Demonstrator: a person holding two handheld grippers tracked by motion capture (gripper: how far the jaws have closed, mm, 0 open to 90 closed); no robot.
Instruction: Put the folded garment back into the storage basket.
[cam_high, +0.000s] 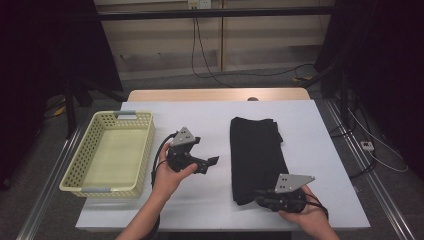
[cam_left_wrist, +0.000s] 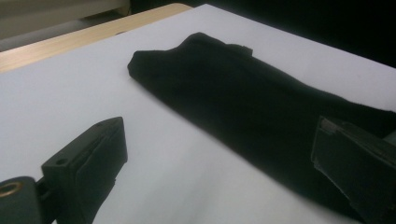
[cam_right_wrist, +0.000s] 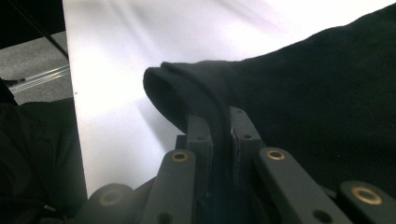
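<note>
A folded black cloth (cam_high: 257, 155) lies lengthwise on the white table (cam_high: 200, 115), right of centre. My right gripper (cam_high: 260, 197) is at the cloth's near end. In the right gripper view its jaws (cam_right_wrist: 219, 121) are shut on a raised fold of the cloth (cam_right_wrist: 303, 93), with fabric pinched between the pads. My left gripper (cam_high: 210, 164) hovers just left of the cloth, pointing toward it. In the left gripper view its jaws (cam_left_wrist: 219, 135) stand wide open with nothing between them, and the cloth (cam_left_wrist: 243, 98) stretches across ahead of them.
A pale yellow plastic basket (cam_high: 145, 150) with grey handles sits on the left part of the table, nothing inside it. A wooden strip (cam_high: 215, 95) borders the far edge. Cables run over the floor behind the table and to its right.
</note>
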